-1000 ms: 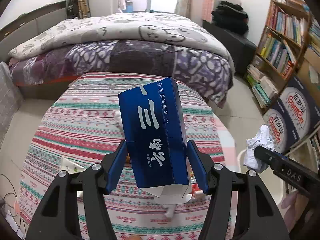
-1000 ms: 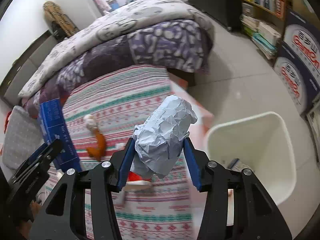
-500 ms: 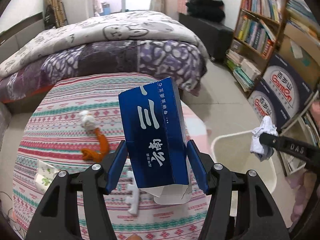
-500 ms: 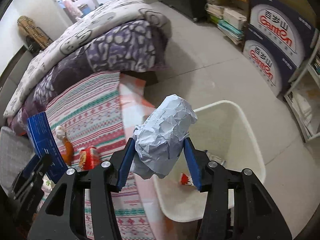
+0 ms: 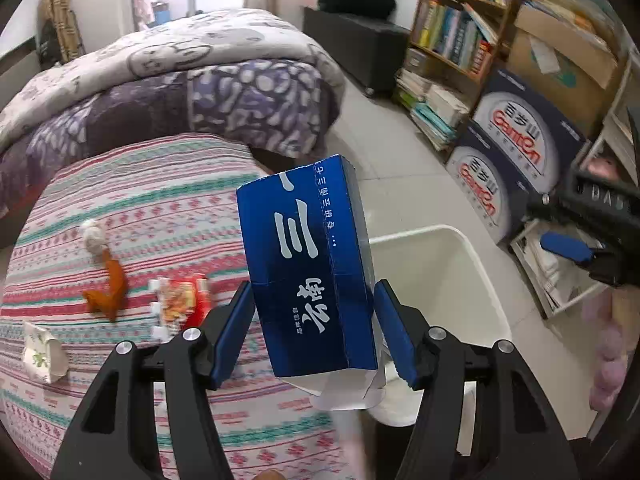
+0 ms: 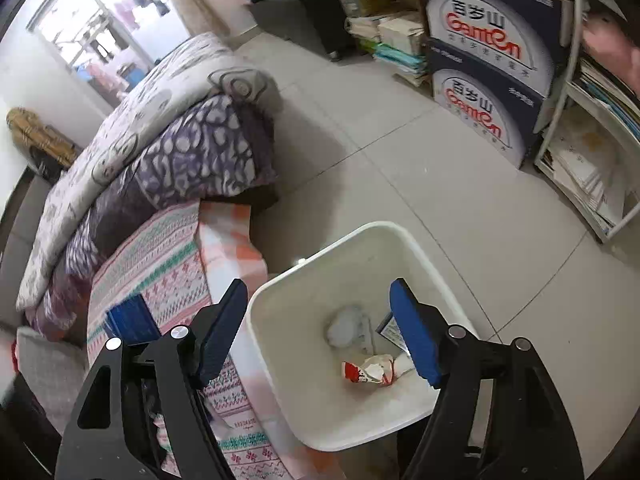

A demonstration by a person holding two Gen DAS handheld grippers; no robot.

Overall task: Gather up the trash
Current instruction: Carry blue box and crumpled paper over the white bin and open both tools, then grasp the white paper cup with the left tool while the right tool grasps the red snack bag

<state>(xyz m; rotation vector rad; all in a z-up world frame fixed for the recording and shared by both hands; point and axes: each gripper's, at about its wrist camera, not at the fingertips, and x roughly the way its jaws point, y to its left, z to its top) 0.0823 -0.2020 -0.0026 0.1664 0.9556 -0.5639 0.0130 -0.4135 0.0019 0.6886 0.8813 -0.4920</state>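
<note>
My left gripper (image 5: 314, 334) is shut on a blue carton (image 5: 308, 264) with white characters, held upright over the table's right edge beside the white bin (image 5: 452, 264). My right gripper (image 6: 320, 328) is open and empty above the white bin (image 6: 276, 344). The crumpled white paper ball (image 6: 348, 326) lies in the bin with a red and white wrapper (image 6: 366, 372). On the striped tablecloth (image 5: 132, 216) lie an orange peel (image 5: 108, 292), a red snack wrapper (image 5: 182, 300), a white paper wad (image 5: 93, 234) and a small white carton (image 5: 42, 352).
A bed with a purple and grey quilt (image 5: 168, 80) stands behind the table. Stacked blue water boxes (image 5: 516, 156) and a bookshelf (image 5: 460, 40) line the right wall. A white shelf unit (image 6: 592, 160) stands right of the bin on the tiled floor.
My right gripper moved over the bin and opened; the paper ball dropped into the bin. My left gripper swung right toward the bin, still holding the blue carton.
</note>
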